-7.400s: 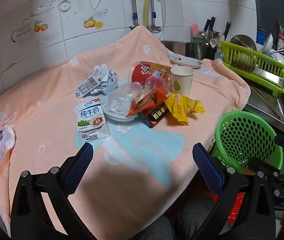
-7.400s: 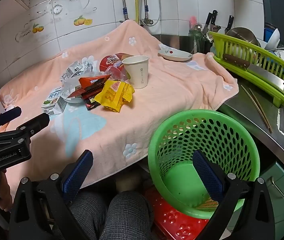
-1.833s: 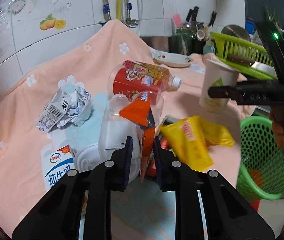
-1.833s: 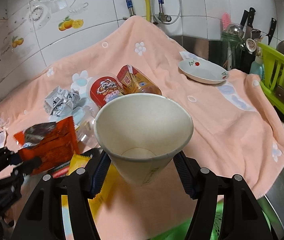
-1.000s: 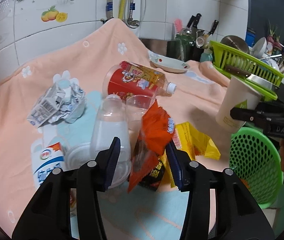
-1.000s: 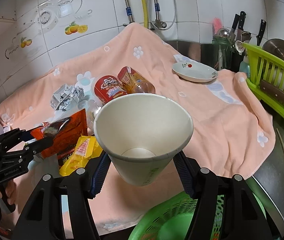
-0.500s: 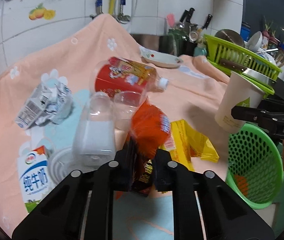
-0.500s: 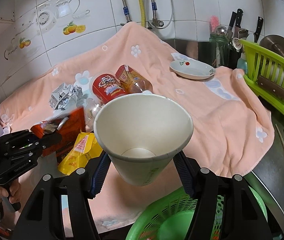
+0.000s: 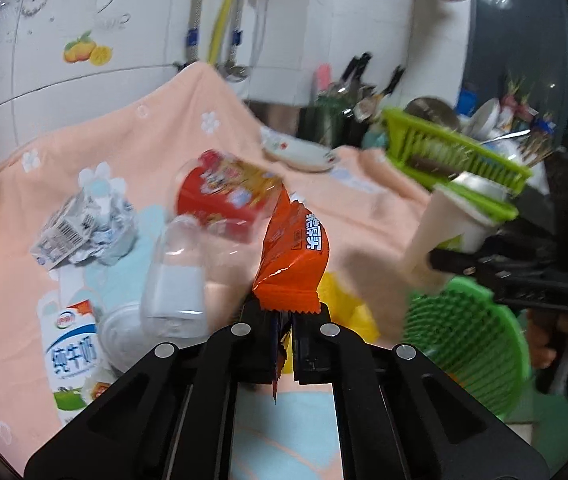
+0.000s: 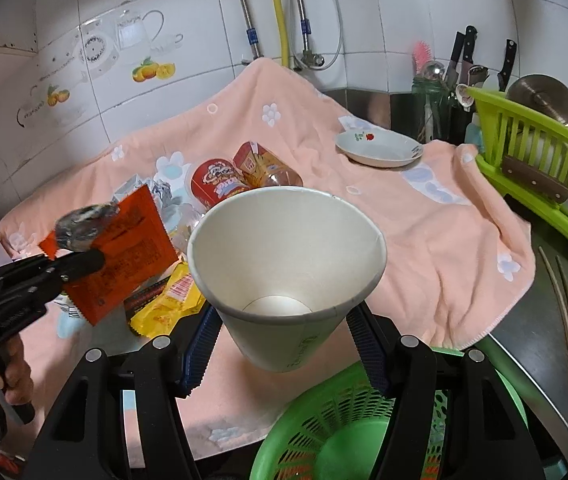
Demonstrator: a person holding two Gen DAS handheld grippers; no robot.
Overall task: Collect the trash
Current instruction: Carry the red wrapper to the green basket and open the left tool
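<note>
- Trash lies scattered on the peach towel (image 10: 435, 240): at the left a milk carton (image 9: 74, 356), behind it a crumpled foil carton (image 9: 84, 228), then a clear plastic bottle (image 9: 178, 276) and a red-labelled bottle (image 9: 224, 196) on its side.
- Orange snack wrapper (image 9: 293, 256) is pinched at its lower edge in the left gripper (image 9: 282, 340), whose jaws are closed tight on it; the wrapper stands up above the fingertips, clear of the towel.
- From the right wrist view the same wrapper (image 10: 124, 260) hangs above a yellow wrapper (image 10: 168, 304) lying on the towel.
- Paper cup (image 10: 287, 272) sits clamped between the blue pads of the right gripper (image 10: 284, 340), mouth tilted toward the camera, empty inside.
- Below and just right of the cup is the green perforated basket (image 10: 323, 432), off the towel's edge.
- Farther right are a white dish (image 10: 379, 150) on the towel and a green dish rack (image 10: 539, 160) on the counter.
</note>
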